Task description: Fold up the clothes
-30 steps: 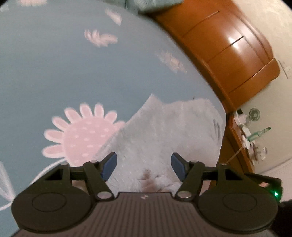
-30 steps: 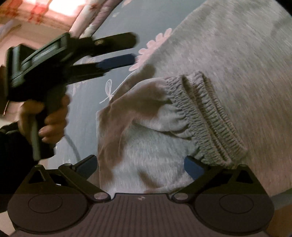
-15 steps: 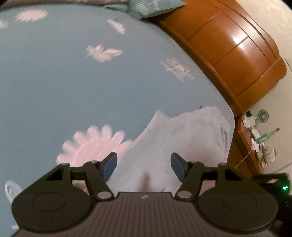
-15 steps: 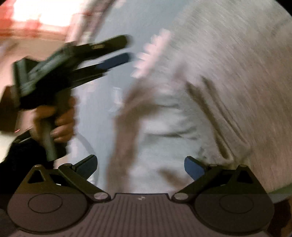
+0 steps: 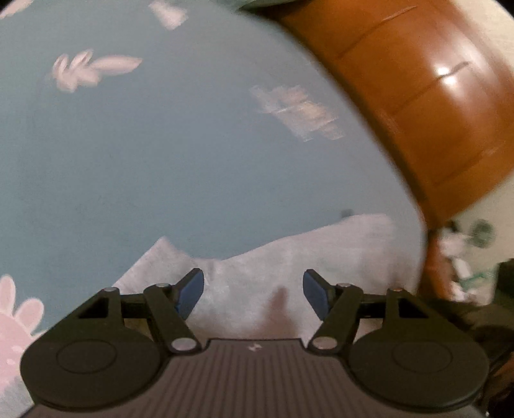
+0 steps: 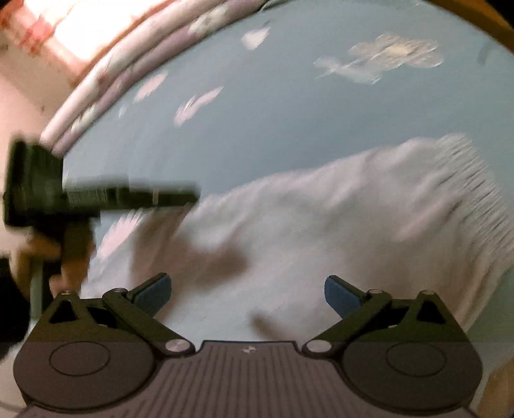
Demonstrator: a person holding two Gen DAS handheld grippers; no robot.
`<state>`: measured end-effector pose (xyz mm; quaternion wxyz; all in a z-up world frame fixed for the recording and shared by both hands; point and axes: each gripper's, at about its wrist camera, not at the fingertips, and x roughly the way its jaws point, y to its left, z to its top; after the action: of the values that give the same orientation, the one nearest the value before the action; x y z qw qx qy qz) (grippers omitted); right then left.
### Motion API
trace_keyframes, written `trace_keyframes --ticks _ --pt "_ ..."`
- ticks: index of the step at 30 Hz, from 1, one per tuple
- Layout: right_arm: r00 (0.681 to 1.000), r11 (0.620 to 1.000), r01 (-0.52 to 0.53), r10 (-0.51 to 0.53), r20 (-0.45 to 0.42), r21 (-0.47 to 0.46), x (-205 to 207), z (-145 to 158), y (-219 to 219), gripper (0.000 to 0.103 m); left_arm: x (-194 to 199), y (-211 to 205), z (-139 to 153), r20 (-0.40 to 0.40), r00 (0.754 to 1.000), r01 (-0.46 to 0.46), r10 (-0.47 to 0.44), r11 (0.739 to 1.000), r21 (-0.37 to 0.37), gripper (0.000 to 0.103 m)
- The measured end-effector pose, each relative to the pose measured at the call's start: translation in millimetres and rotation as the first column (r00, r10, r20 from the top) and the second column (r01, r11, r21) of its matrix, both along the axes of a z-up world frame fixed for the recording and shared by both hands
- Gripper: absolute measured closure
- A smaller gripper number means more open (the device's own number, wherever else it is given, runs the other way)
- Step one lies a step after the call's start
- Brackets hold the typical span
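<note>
A light grey garment [image 6: 321,231] lies on a blue bedsheet with pink flowers [image 6: 273,122]; its ribbed elastic edge [image 6: 475,193] points to the right. In the left wrist view the same grey garment [image 5: 289,257] shows low in the frame. My left gripper [image 5: 253,289] is open above the cloth, nothing between its blue pads. My right gripper [image 6: 247,291] is open too, over the garment's near part. The left gripper also appears blurred in the right wrist view [image 6: 96,196], held by a hand [image 6: 41,257].
An orange wooden headboard [image 5: 417,96] curves along the bed's right side. A small table with a fan and clutter [image 5: 465,250] stands beyond the bed corner. Rolled purple bedding [image 6: 135,64] lies along the far edge, under a bright window [image 6: 64,22].
Both grippers have pulled back and tilted up from the garment, so more bedsheet shows. The cloth sits lower in both views. Both stayed open.
</note>
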<state>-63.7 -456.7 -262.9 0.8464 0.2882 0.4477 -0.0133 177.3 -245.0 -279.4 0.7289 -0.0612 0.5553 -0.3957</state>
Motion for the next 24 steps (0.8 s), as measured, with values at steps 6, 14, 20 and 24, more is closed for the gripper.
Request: trace_keyframes --ticks 6,14,20,24 --pt "0.997 0.996 0.073 -0.073 0.005 0.049 -16 -41 -55 0.000 0 0 -6 -0.009 0.999 -0.042 0.042 0.998 0.044 0.033" --pt "0.998 0.996 0.010 -0.015 0.058 0.085 -37 -14 -57 0.000 -12 -59 -5 -0.030 0.997 0.068 -0.068 0.997 0.028 0.033" --pt "0.999 0.997 0.019 -0.017 -0.035 0.078 -48 -32 -57 0.000 -24 -116 -12 -0.056 0.981 0.184 -0.187 0.982 -0.048 0.033" --pt "0.999 0.999 0.013 -0.012 -0.039 0.042 -53 -39 -51 0.000 -31 -153 -18 -0.067 0.963 0.254 -0.261 0.962 -0.097 0.033"
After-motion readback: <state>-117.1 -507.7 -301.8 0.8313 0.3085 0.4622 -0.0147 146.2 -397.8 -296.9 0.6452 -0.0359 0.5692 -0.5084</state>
